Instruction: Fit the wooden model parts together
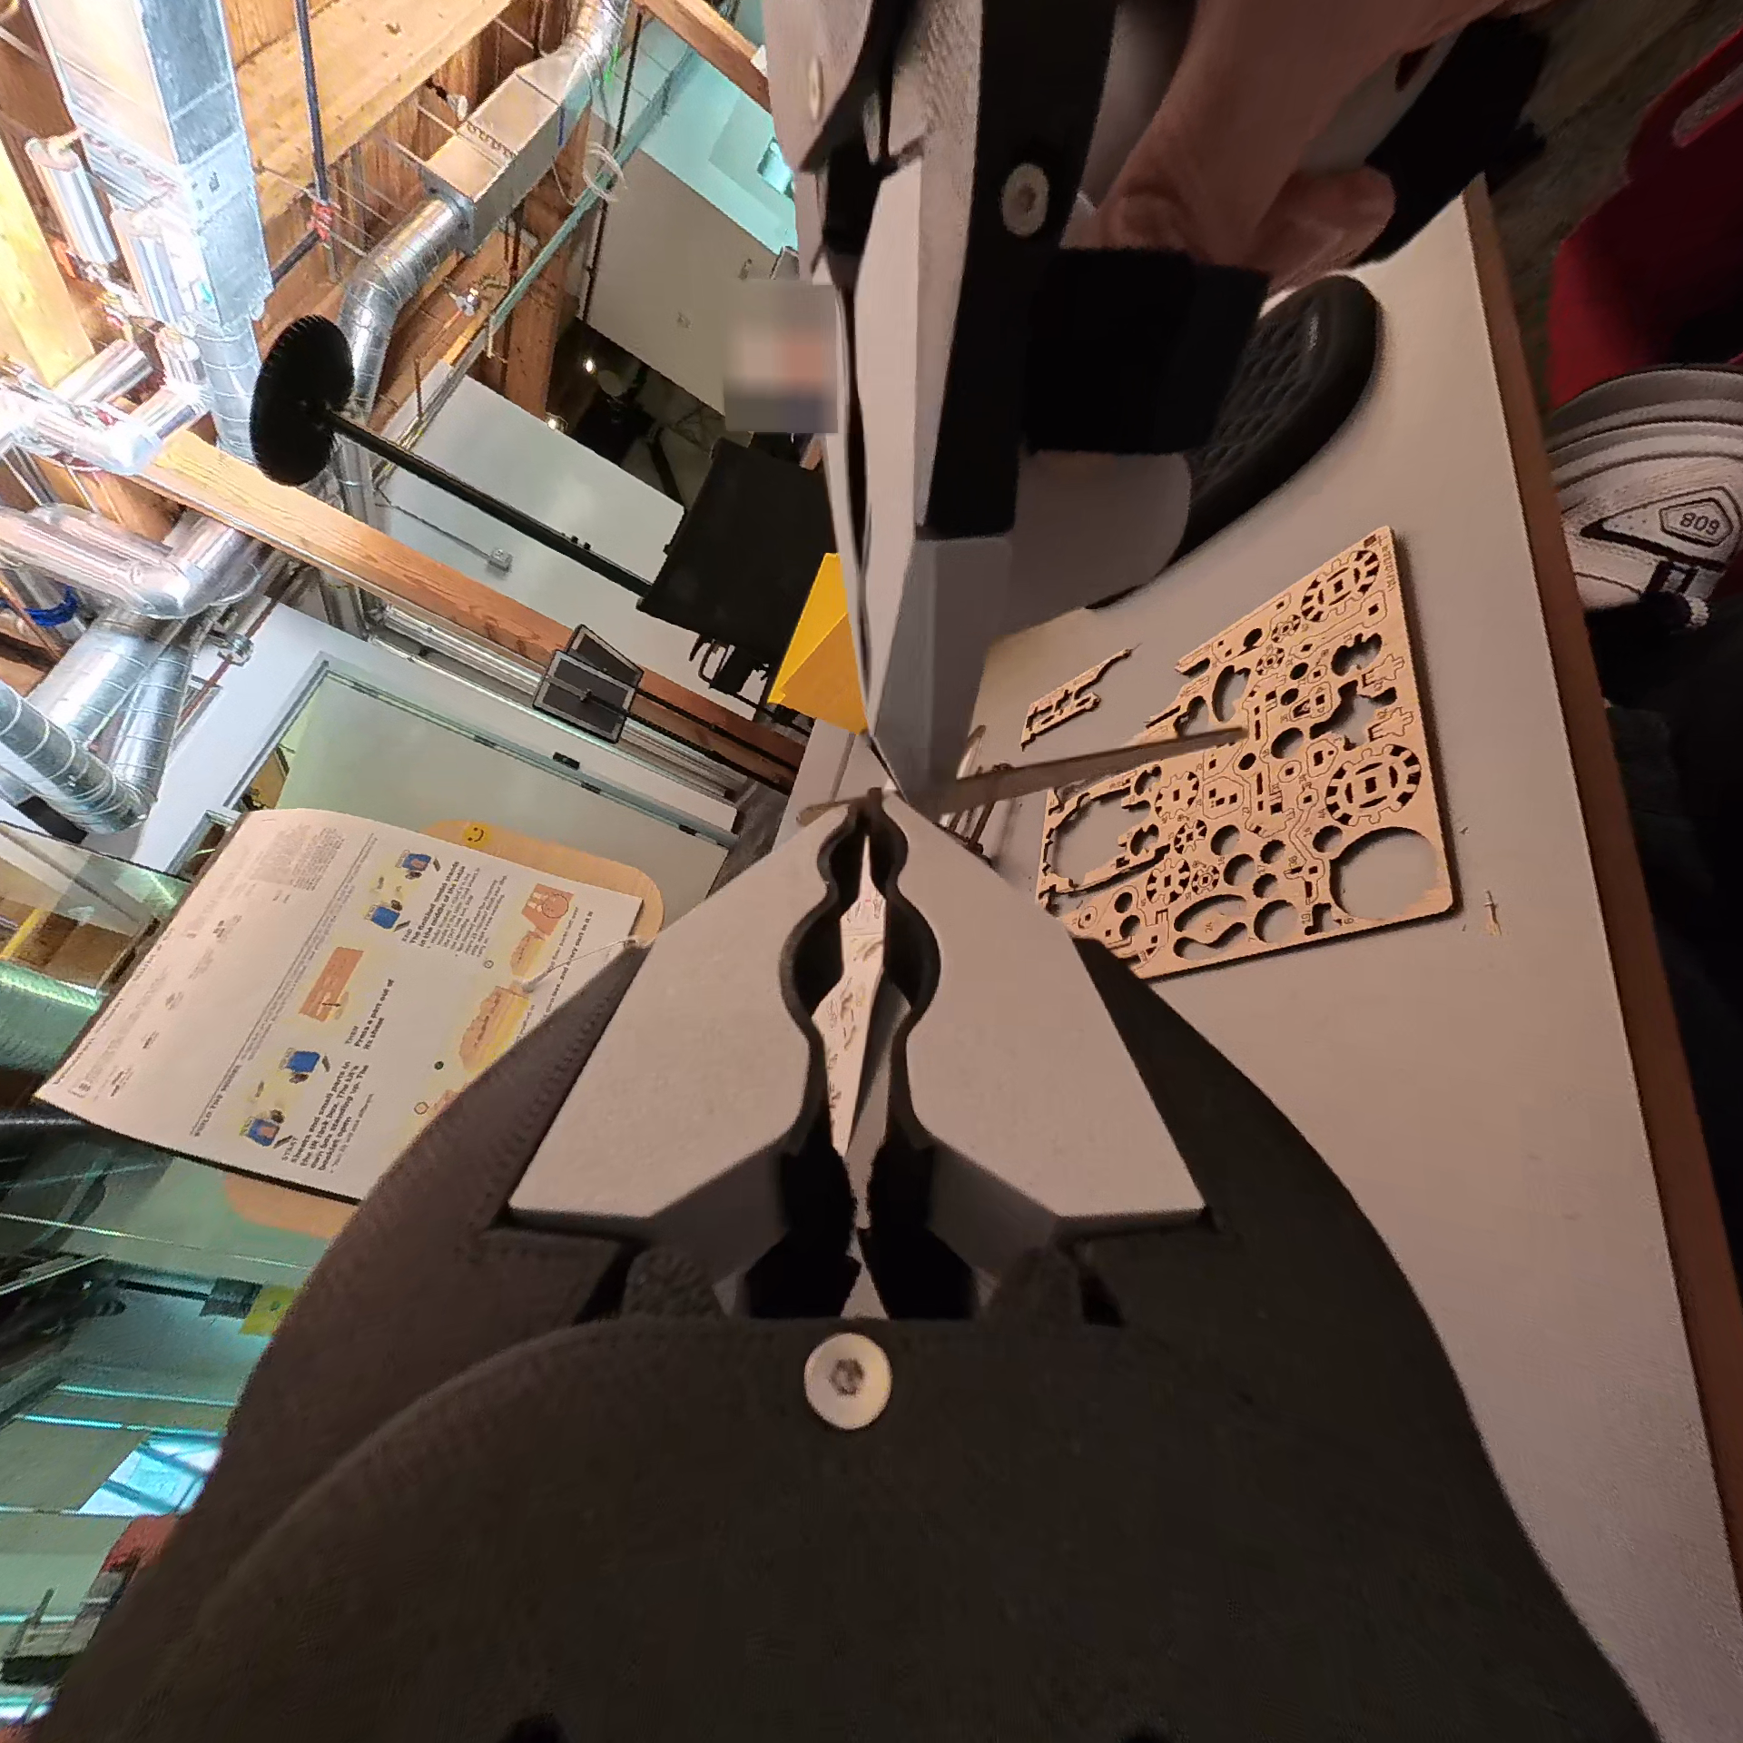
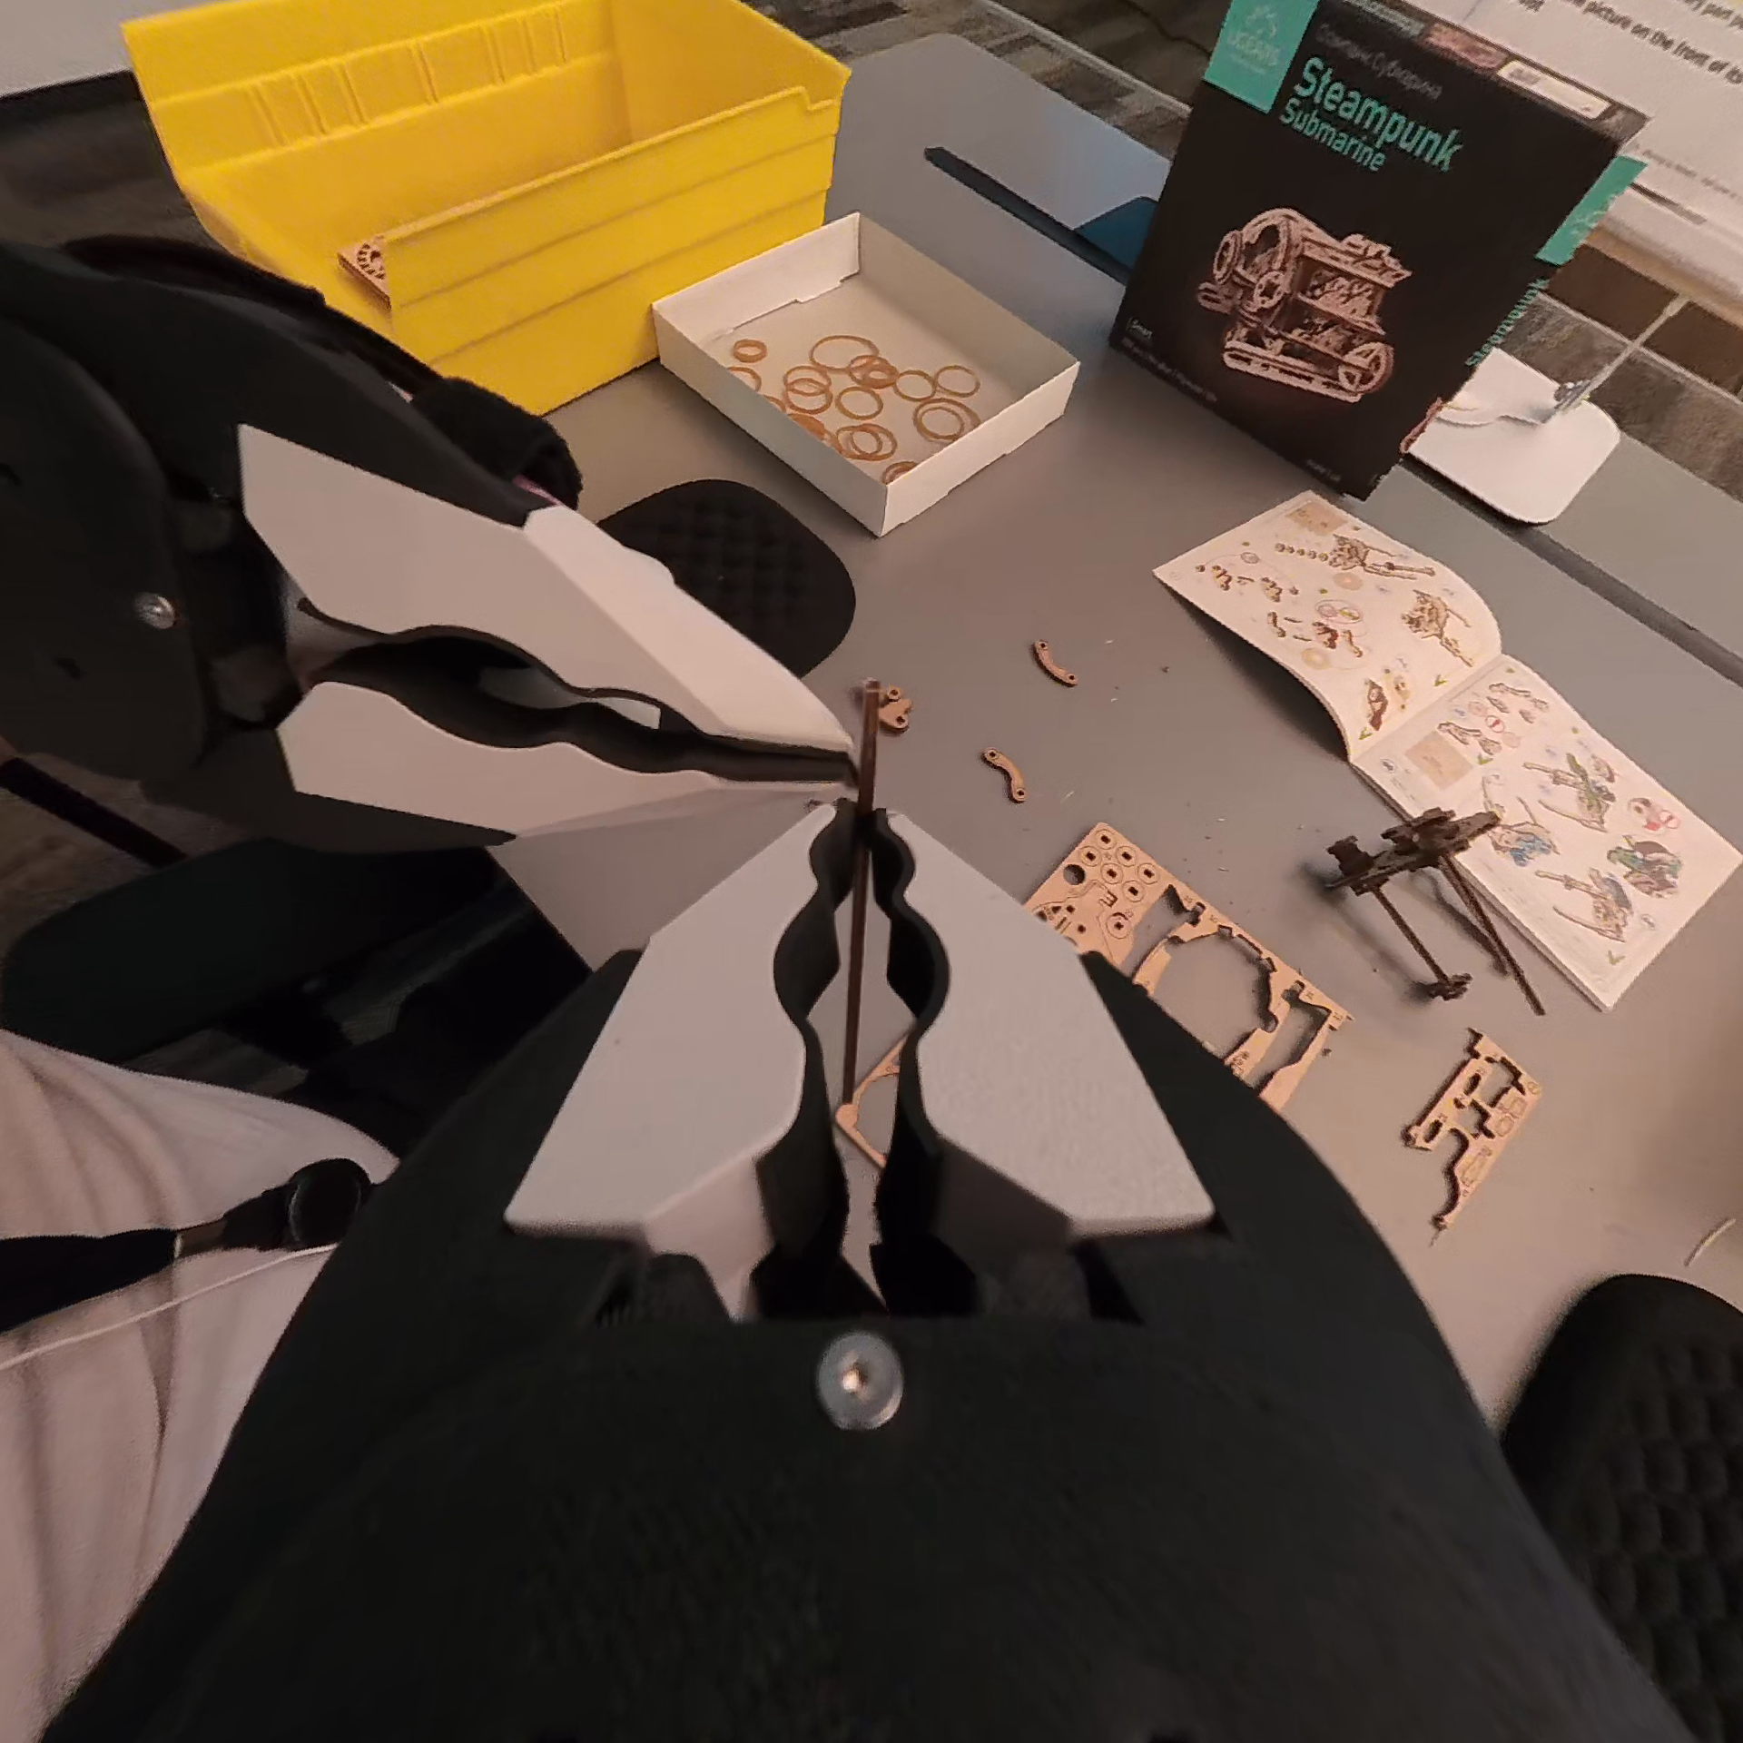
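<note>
Thin dark rod (image 2: pixel 863 849), long axis seemingly along right hand-held gripper (image 2: pixel 856 813), pinched by both hand-held grippers.

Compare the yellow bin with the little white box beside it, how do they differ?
The yellow bin is larger and plastic-looking with ribbed walls; the white box is shallow and smooth-sided. The bin holds one small wooden piece; the box holds many rubber bands. Both are open-topped, on the grey table.

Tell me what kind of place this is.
Probably a workshop or lab in an industrial building: silver ventilation ducts under wooden beams, and a grey worktable with a model kit box.
</note>
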